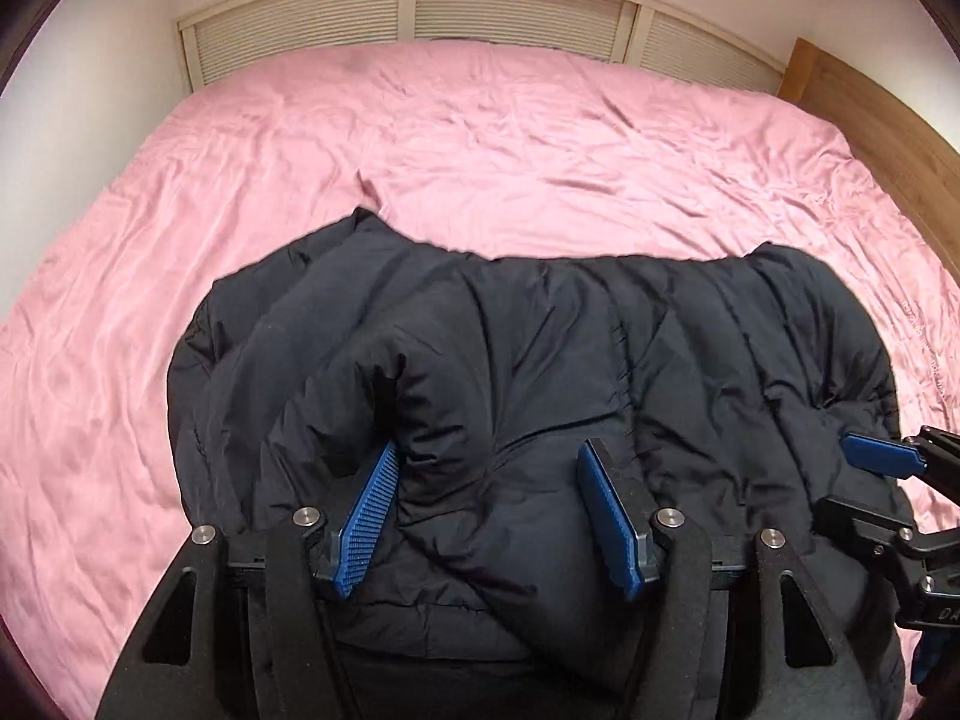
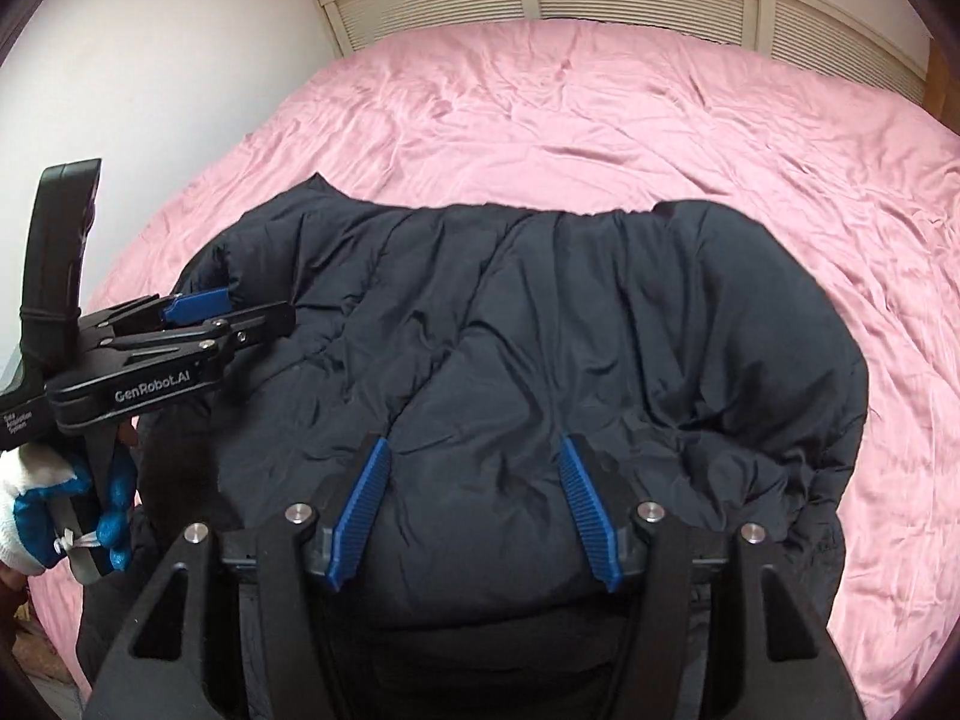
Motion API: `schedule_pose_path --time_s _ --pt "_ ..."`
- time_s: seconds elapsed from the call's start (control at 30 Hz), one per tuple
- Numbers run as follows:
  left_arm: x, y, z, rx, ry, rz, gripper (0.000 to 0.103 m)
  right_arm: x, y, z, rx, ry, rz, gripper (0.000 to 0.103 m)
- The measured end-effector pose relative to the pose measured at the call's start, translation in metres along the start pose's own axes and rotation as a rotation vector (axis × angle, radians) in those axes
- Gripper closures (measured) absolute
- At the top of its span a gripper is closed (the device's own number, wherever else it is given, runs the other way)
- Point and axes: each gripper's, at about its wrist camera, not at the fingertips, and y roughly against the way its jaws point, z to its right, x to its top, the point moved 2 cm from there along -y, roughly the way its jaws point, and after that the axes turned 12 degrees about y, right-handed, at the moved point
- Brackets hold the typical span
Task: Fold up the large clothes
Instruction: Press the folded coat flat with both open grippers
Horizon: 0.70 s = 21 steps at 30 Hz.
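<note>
At the near edge of the bed, both tools sit low over a dark navy quilted puffer jacket [image 1: 510, 372], pointing steeply down at it. Left gripper [image 1: 489, 468]: black frame w/ ribbed blue pads, jaws about half open, straddling a puffy fold of the jacket; the left pad [image 1: 369, 519] touches the fabric ridge, but a grip isn't evident, pads don't look pressed in. Right gripper [image 2: 474, 459]: same build, jaws also approx. half open, jacket bulging up between them, pads beside the fabric, not clamped. In the right wrist view a hand in a white-and-blue glove [image 2: 54, 510] holds the left tool's handle at the left edge.

Jacket lies spread crosswise on a wrinkled pink satin-look sheet [image 1: 540, 132], near side bunched up under the tools, far edge fairly straight. Beyond it the sheet runs bare to a cream louvred headboard panel [image 1: 408, 12] against the wall. Wooden bed frame edge [image 1: 870, 108] at far right.
</note>
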Motion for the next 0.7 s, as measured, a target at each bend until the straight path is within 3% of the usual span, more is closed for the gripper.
schedule_pose_path --time_s 0.13,0.33,0.53,0.7 --pt "-0.021 -0.019 -0.013 -0.012 0.005 -0.021 0.040 -0.026 -0.017 0.003 -0.001 0.004 -0.025 0.045" --pt "-0.028 -0.040 -0.015 -0.025 0.021 -0.049 0.037 -0.045 -0.038 0.001 -0.022 0.015 -0.037 0.045" --pt "-0.014 -0.022 0.000 -0.007 0.002 -0.054 0.038 -0.025 -0.026 0.001 -0.023 0.020 -0.049 0.044" --pt "-0.005 0.013 0.015 -0.016 -0.027 0.017 0.039 0.001 0.013 0.021 -0.051 0.035 0.047 0.044"
